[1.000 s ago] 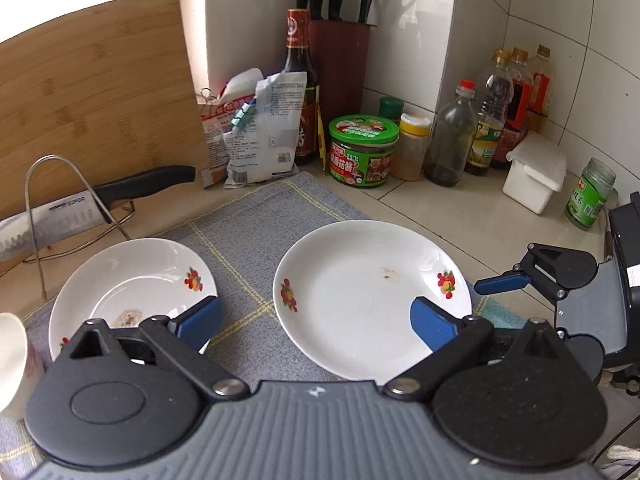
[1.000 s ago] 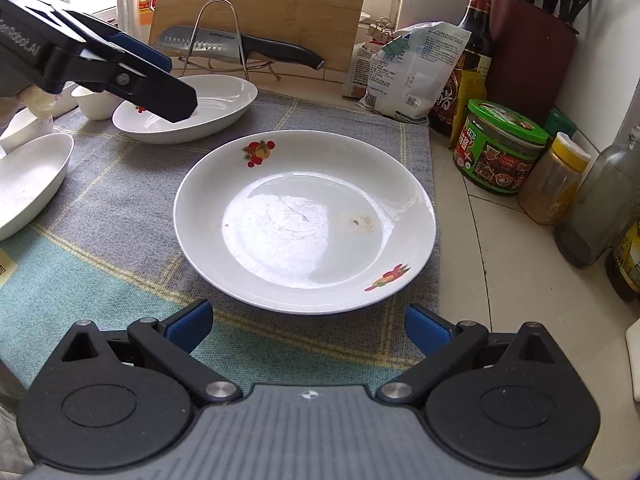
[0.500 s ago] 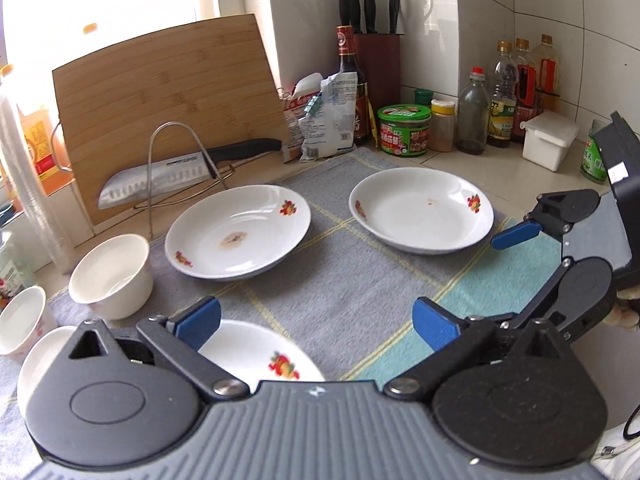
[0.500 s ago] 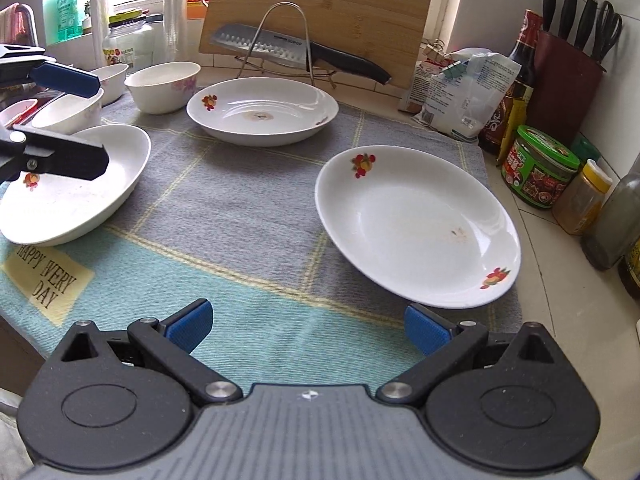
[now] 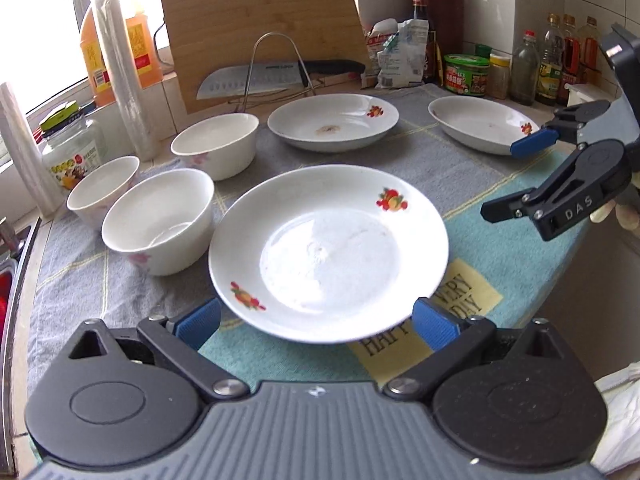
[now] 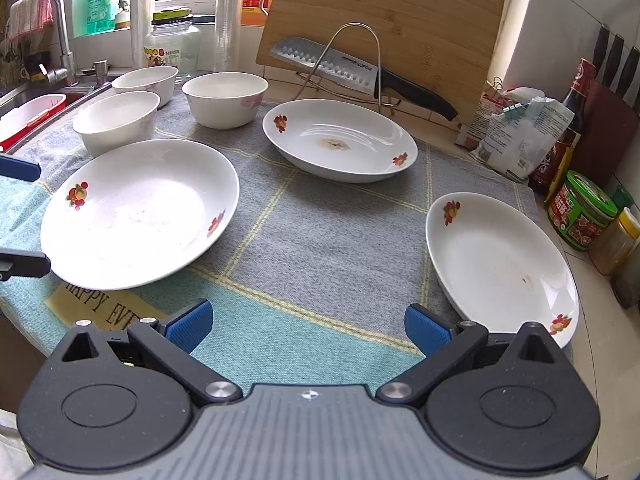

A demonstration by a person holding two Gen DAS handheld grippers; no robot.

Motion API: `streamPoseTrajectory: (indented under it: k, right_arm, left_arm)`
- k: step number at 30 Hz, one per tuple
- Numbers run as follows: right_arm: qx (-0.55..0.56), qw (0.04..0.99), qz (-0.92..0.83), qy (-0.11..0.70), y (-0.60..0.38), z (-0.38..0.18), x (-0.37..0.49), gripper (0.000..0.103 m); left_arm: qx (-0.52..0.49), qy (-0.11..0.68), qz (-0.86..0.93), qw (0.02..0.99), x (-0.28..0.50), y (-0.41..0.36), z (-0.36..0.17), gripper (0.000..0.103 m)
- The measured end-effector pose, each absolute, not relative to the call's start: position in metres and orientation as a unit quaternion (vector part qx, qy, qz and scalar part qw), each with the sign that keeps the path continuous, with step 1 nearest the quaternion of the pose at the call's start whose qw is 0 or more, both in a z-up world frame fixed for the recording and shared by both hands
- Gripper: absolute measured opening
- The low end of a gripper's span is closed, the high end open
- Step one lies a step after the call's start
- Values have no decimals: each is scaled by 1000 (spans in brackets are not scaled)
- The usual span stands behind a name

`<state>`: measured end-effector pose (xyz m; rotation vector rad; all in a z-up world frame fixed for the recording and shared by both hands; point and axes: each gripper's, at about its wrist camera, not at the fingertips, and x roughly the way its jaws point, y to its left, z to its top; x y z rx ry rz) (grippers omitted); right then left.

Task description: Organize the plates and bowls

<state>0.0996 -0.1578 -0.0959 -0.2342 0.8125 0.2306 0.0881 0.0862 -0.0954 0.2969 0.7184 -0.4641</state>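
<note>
The left gripper (image 5: 316, 318), jaws spread wide and holding nothing, is facing the nearest plate (image 5: 328, 252) lying straight ahead at the mat's (image 5: 520, 260) front edge, while the right gripper (image 6: 306, 328), also released, is hovering farther away.

A cleaver (image 6: 332, 65) rests on a wire rack (image 6: 352, 62) against the upright cutting board (image 6: 400, 12).

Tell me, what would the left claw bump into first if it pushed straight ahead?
Probably the near plate: its rim lies right between the open left claw pads, though height is hard to judge.
</note>
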Motion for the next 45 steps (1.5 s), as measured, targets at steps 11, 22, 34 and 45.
streamPoseTrajectory:
  k: [11, 22, 34, 45]
  right_arm:
    - [-128, 891, 147, 410, -137, -98, 116, 103]
    - [-138, 867, 198, 436, -145, -103, 136, 103]
    - [-103, 859, 258, 429, -121, -91, 181, 103]
    - [-64, 814, 303, 492, -91, -120, 208, 103]
  left_arm:
    - [116, 382, -244, 884, 99, 104, -132, 102]
    - [121, 366, -261, 885, 114, 95, -132, 103]
    - [116, 357, -272, 886, 117, 92, -134, 103]
    - [111, 350, -268, 891, 112, 93, -134, 103]
